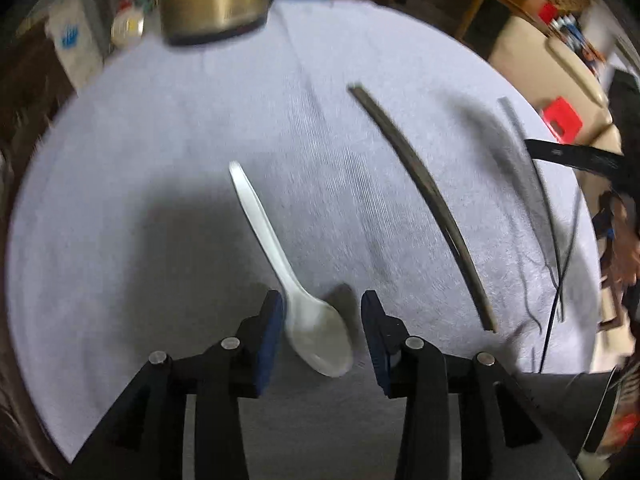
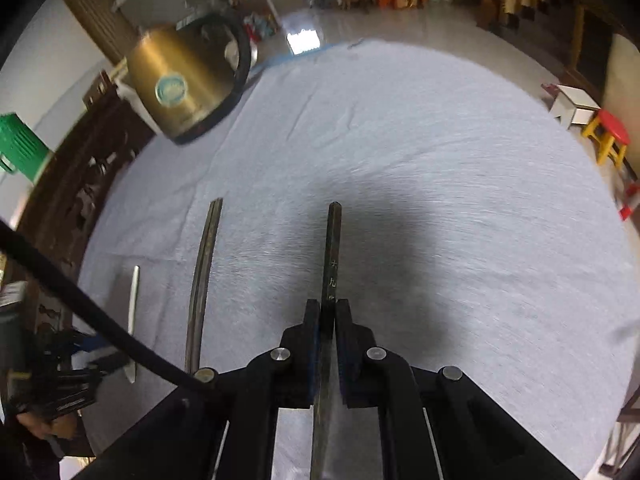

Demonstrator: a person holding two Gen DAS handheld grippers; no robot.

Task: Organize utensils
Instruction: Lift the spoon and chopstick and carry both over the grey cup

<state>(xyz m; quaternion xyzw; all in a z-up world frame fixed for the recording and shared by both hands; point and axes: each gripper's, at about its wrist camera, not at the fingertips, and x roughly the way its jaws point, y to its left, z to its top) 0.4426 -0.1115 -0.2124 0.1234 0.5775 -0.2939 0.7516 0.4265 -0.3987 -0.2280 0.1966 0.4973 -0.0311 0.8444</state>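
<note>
A white plastic spoon (image 1: 280, 264) lies on the pale tablecloth (image 1: 160, 160), its bowl between the open fingers of my left gripper (image 1: 322, 312), not clamped. A dark chopstick (image 1: 424, 200) lies to its right; it also shows in the right wrist view (image 2: 202, 280). My right gripper (image 2: 329, 312) is shut on a second dark chopstick (image 2: 333, 256), held above the cloth and pointing forward. This chopstick appears blurred in the left wrist view (image 1: 532, 184). The spoon shows edge-on in the right wrist view (image 2: 133, 320).
A brass-coloured electric kettle (image 1: 212, 0) stands at the far edge of the table, also in the right wrist view (image 2: 180, 80). A black cable (image 2: 92, 312) crosses the left side. Stools (image 2: 608, 136) stand on the floor at right.
</note>
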